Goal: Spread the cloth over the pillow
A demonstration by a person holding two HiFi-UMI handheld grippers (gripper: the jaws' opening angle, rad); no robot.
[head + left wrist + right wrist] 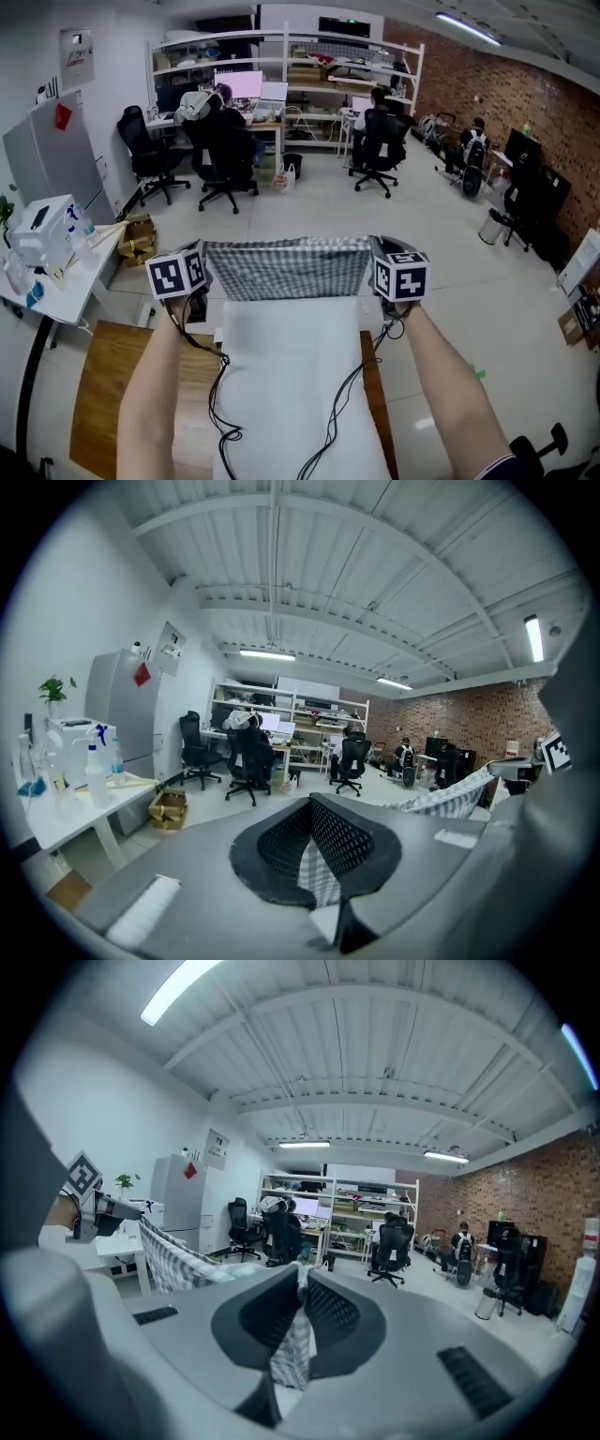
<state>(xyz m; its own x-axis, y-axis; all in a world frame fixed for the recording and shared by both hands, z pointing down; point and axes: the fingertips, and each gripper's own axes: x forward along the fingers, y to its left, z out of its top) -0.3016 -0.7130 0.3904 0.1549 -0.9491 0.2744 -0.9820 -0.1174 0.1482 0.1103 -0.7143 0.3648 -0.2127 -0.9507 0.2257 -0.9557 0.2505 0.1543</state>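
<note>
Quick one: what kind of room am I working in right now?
Most likely an open-plan office or lab workspace: a lit monitor under white shelving, black office chairs, and a brick wall.

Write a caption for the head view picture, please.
The left gripper and right gripper each pinch a corner of the checked cloth, stretched at the white pillow's far end.
</note>
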